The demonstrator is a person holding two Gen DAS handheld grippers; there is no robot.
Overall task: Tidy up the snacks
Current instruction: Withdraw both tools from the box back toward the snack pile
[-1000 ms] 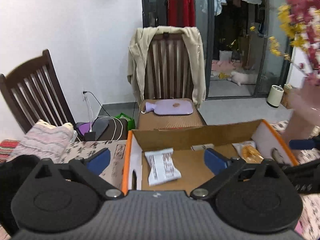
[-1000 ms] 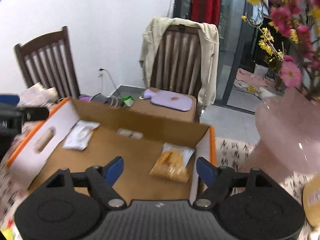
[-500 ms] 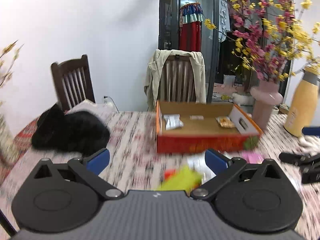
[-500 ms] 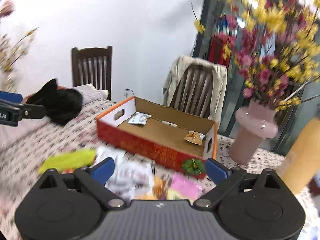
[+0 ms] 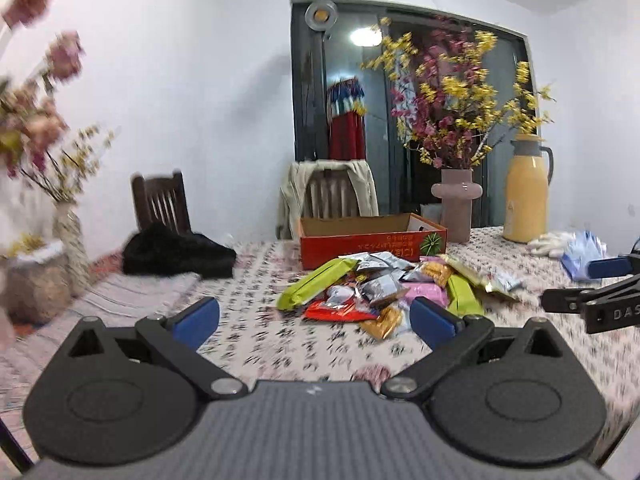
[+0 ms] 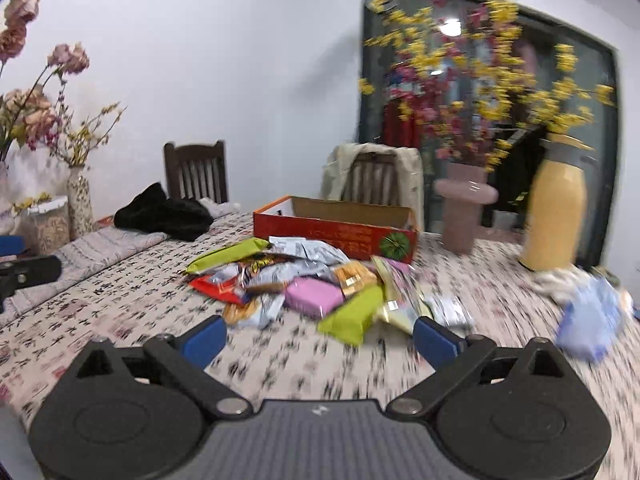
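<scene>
A pile of wrapped snacks (image 5: 376, 284) lies on the patterned tablecloth in front of a red and orange cardboard box (image 5: 372, 236). The pile holds green bars (image 5: 316, 282), a pink pack (image 6: 314, 296), a red pack and silver packs. The same pile (image 6: 304, 280) and box (image 6: 336, 228) show in the right wrist view. My left gripper (image 5: 316, 320) is open and empty, well back from the pile. My right gripper (image 6: 320, 338) is open and empty, just short of the pile's near edge. The box's inside is hidden from here.
A pink vase with flowers (image 5: 456, 204) and a yellow thermos (image 5: 526, 190) stand right of the box. A black garment (image 5: 176, 250) lies at the left. Blue and white gloves (image 6: 592, 316) lie at the right. Vases (image 6: 78, 200) stand at the far left. Two chairs stand behind the table.
Both grippers have pulled far back from above the box towards the table's near side. The snack pile in front of the box has come into view. Both stay open.
</scene>
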